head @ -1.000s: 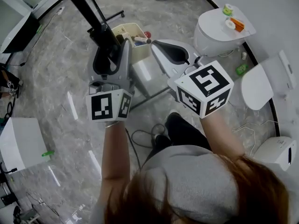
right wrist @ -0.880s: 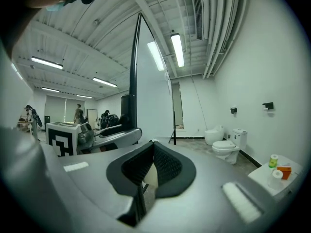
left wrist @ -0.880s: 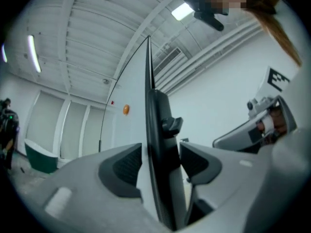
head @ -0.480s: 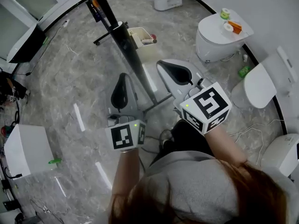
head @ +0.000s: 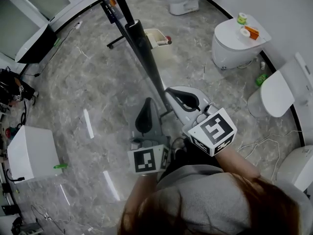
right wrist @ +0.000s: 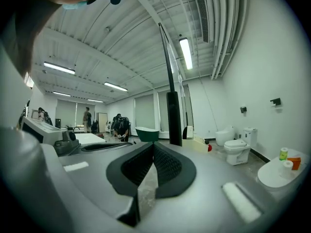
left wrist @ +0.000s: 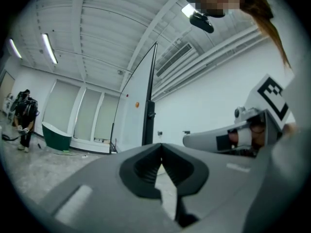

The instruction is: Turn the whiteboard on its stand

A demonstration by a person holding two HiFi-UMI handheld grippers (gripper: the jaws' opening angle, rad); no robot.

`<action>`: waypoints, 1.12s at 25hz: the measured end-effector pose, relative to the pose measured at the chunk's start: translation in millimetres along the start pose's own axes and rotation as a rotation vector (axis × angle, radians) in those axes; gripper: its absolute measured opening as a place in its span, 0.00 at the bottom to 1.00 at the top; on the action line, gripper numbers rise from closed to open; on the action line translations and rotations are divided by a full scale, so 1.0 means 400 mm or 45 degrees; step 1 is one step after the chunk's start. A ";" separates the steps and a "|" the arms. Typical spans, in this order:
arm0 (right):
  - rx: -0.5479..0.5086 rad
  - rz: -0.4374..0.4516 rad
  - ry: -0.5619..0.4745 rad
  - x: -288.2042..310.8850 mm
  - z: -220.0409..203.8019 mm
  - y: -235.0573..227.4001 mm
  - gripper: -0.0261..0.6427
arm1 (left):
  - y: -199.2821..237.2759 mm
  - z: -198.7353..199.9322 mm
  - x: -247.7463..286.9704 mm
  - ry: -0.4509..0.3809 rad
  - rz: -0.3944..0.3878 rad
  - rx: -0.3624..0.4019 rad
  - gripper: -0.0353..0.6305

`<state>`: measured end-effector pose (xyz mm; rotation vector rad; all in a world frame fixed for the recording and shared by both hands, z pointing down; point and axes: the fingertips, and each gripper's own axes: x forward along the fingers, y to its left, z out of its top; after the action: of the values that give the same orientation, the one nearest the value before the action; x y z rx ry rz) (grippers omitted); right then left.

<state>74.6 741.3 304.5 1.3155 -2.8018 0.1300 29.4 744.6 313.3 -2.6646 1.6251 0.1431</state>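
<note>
Whiteboard [head: 140,42] stands edge-on on its black stand, ahead of both grippers and well apart from them. The left gripper [head: 147,102] has just been closing its fingers, which are clenched with nothing between them. The right gripper [head: 170,90] is clenched and empty too. Both sit on the near side of the whiteboard, close to the person's body. The risk I see is that clenched fingers pushing that thin edge could slip off. They could also shove the whole stand into the cream box [head: 157,37] just beside the whiteboard instead of turning the panel.
</note>
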 end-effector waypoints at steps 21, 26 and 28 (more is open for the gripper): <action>-0.029 0.260 0.009 -0.285 -0.015 0.023 0.04 | -0.247 -0.002 -0.124 -0.009 0.198 -0.046 0.05; -0.004 0.362 0.022 -0.339 -0.041 0.038 0.04 | -0.308 -0.007 -0.174 -0.008 0.289 -0.058 0.05; 0.011 0.387 0.038 -0.348 -0.057 0.048 0.04 | -0.319 -0.021 -0.186 0.018 0.305 -0.034 0.05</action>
<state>149.0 862.3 315.8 0.8723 -2.9575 0.1703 109.5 868.6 323.9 -2.4852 1.9554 0.1501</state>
